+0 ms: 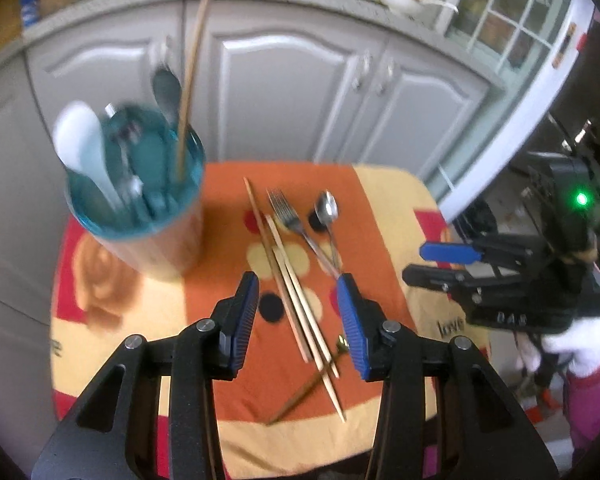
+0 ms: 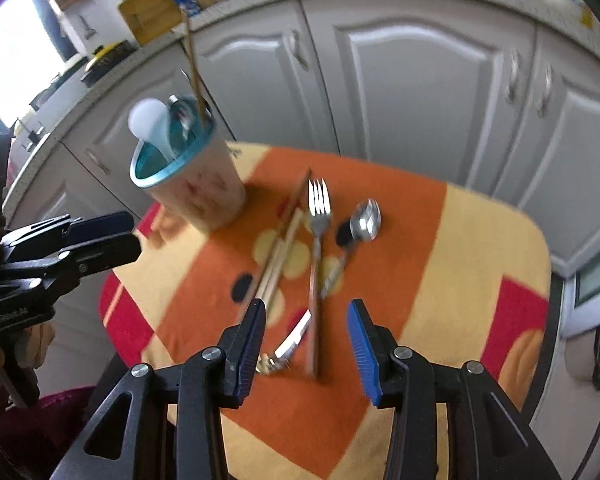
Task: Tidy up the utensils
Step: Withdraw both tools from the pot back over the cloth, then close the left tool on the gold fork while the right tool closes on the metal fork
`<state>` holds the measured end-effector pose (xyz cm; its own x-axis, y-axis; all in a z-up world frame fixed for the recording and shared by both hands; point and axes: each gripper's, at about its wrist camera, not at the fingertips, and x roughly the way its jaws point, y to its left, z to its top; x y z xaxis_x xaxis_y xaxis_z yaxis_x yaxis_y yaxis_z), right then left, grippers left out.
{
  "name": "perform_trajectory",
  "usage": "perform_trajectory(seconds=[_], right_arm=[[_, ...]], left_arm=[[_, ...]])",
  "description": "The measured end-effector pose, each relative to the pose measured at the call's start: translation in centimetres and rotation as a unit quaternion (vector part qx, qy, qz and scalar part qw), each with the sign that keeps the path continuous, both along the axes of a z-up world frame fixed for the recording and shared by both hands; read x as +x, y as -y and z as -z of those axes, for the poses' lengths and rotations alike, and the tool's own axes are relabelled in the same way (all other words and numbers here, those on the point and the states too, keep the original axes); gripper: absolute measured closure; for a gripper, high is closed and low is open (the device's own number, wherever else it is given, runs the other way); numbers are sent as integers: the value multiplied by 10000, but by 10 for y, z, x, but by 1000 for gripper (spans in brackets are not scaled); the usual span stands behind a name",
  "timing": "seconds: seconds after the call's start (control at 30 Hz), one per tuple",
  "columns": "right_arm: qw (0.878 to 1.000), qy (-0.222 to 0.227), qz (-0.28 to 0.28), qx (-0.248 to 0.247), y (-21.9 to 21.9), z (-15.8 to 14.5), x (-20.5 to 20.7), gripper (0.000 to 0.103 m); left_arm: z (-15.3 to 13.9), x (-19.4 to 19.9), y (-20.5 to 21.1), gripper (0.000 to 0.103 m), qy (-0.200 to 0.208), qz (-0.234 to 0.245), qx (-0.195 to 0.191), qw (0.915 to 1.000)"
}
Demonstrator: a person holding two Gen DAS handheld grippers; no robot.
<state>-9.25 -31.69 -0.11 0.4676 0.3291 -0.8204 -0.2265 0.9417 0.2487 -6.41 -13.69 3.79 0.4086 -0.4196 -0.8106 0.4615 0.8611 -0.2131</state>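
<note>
A cup with a teal rim [image 1: 140, 216] [image 2: 188, 184] stands at the table's far left, holding a white spoon [image 1: 80, 140], a metal spoon and one chopstick [image 1: 192, 72]. On the cloth lie several chopsticks [image 1: 296, 300] [image 2: 276, 256], a fork [image 1: 288, 212] [image 2: 318, 220], a metal spoon [image 1: 328, 208] [image 2: 364, 216] and a thin gold-coloured utensil [image 1: 312, 380] [image 2: 288, 344]. My left gripper [image 1: 298, 320] is open and empty above the chopsticks. My right gripper [image 2: 308, 344] is open and empty above the fork's handle; it also shows in the left wrist view [image 1: 432, 264].
The small table wears an orange, yellow and red cloth [image 1: 388, 208] [image 2: 480, 248]. Grey kitchen cabinets [image 1: 284, 92] [image 2: 420, 92] stand close behind it. A counter above holds bottles and a stove. The left gripper shows at the left of the right wrist view [image 2: 112, 236].
</note>
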Motion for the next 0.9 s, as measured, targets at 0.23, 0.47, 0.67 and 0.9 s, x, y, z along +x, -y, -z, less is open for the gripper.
perform_trajectory(seconds=[0.23,0.47,0.67,0.9], right_arm=[[9988,-424,206,149,13,38,-2,62],[9986,-383,291,204,24,35,-1,62],[9968,-450,464,474,40,37,5,62],[9949,-495,541,696,40,40,15,62]], left_arm=[[51,-16,35,63,-532,982,187,9936],[77,-19,72,63,-732,1676,453,9821],[96,-24,96,63,-670,1969,1054,9724],[110,-9,93,84,-755,1707,1089,9764]])
